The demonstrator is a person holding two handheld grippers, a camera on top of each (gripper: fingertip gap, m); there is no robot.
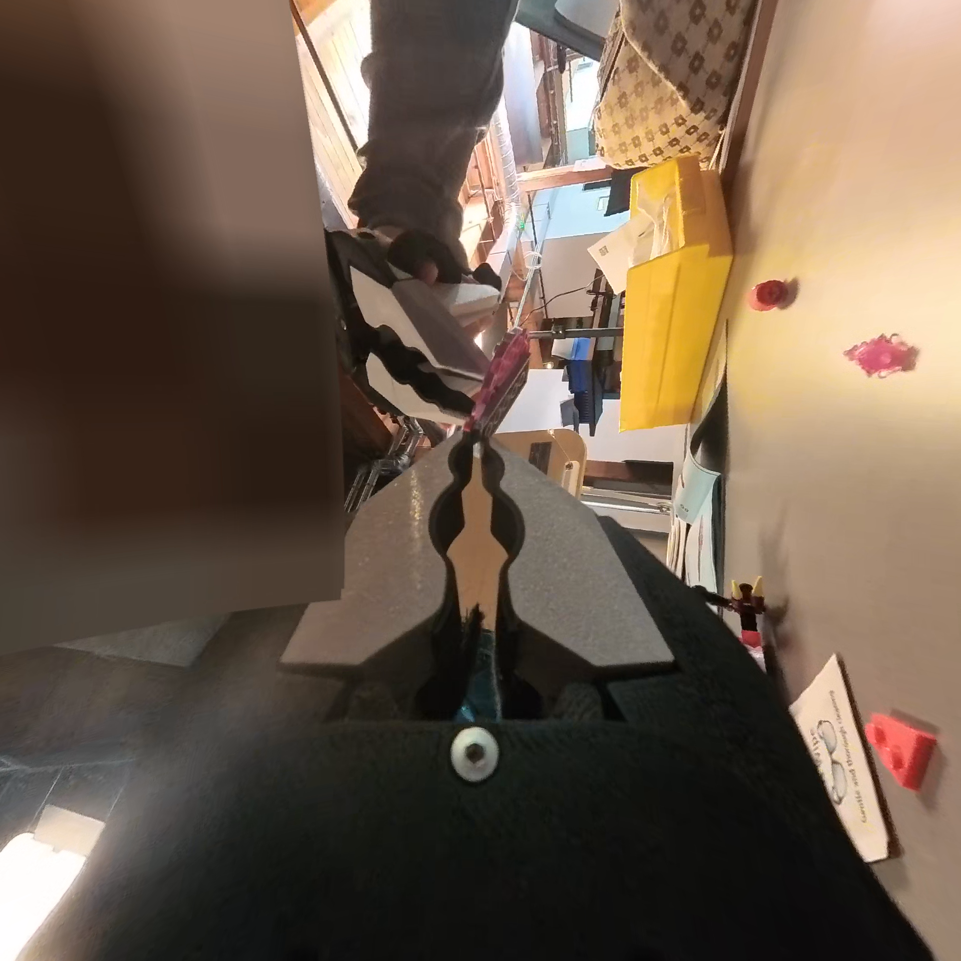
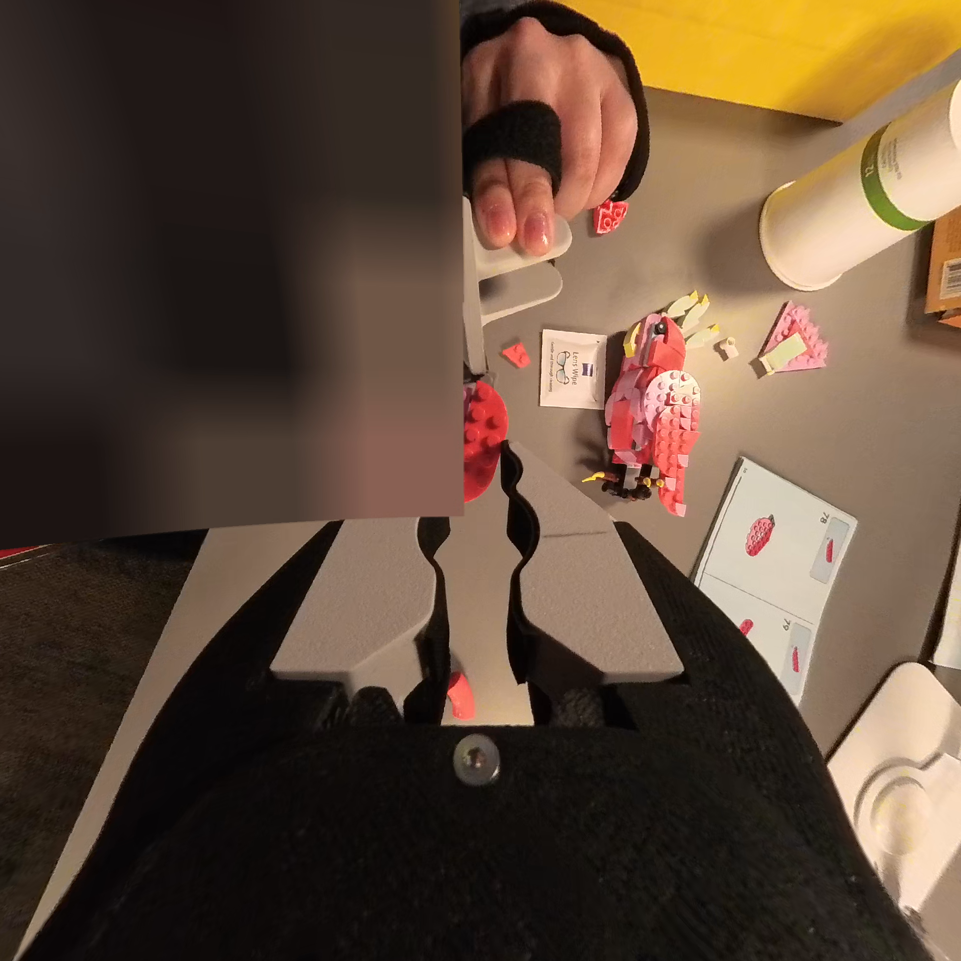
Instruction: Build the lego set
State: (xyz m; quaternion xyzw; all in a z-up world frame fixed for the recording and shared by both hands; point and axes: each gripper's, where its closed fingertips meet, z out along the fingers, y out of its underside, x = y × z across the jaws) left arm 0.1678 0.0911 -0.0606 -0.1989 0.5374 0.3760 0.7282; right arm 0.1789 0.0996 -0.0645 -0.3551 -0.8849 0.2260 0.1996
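Blur patch hides right tongs (image 2: pixel 481 457) tip beside red plate (image 2: pixel 483 416).

Brick plate (image 1: pixel 502 382) in the left gripper (image 1: pixel 476 439): red-pink, dark underside; both grippers' fingers (image 1: pixel 395 541) grey on black bodies; brick bird (image 2: pixel 655 411) coral red with pale pink wing, yellow beak; envelope (image 1: pixel 671 333) yellow; table (image 2: pixel 728 270) grey-tan; cup (image 2: pixel 853 197) white, green band; cushion (image 1: pixel 671 78) cream, brown square pattern.

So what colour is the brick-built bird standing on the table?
Mostly red and pink, with yellow beak and claws; the bird shows best in the right wrist view.
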